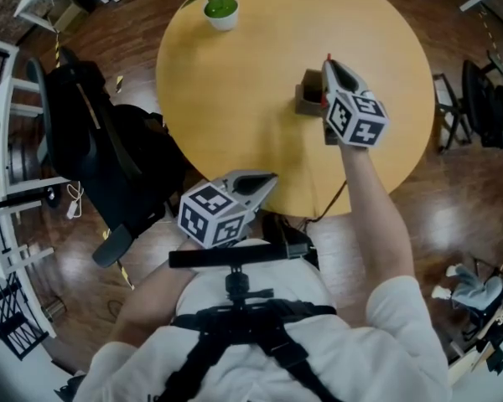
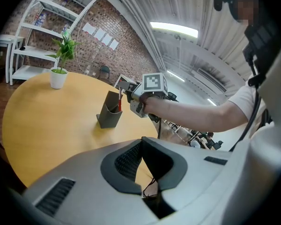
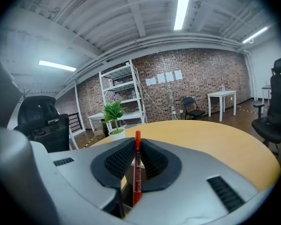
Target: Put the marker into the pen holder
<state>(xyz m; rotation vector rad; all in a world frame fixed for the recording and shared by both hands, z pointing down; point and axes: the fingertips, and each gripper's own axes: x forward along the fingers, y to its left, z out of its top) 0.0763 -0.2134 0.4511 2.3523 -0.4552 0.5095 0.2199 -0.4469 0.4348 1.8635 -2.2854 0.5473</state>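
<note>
The right gripper (image 1: 329, 67) has its jaws closed on the slim red marker (image 3: 136, 172), held upright over the dark grey plastic pen holder (image 2: 109, 112) just right of the round yellow wooden table's (image 1: 235, 99) middle. The marker's lower end appears to be in the holder's mouth, so mostly the release is left. The left gripper (image 2: 141, 163) hangs by the table's near edge, jaws slightly apart and empty.
</note>
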